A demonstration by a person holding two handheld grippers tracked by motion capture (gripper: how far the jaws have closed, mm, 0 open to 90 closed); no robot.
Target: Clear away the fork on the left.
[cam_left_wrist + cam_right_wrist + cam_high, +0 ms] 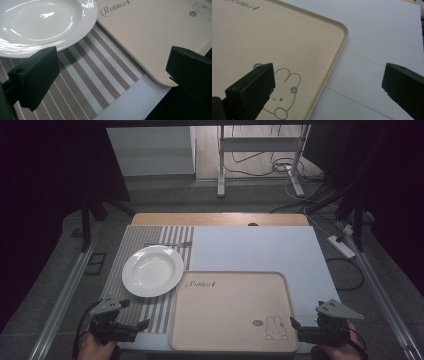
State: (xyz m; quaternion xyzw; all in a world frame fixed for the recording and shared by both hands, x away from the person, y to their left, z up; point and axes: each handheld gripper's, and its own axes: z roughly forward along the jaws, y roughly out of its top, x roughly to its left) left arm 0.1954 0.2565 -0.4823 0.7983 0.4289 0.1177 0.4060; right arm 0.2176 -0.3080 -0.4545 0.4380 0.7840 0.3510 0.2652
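A white plate rests on a striped placemat at the left; a fork lies just beyond it. A beige tray with a rabbit drawing fills the near middle. My left gripper hovers open over the placemat's near edge, below the plate and beside the tray's corner. My right gripper hangs open at the tray's near right corner, over the rabbit drawing and the tray rim. Neither holds anything.
A white sheet covers the table right of the placemat, with wooden tabletop showing at the far edge. Beyond the table are a metal stand, cables and a power strip on the floor.
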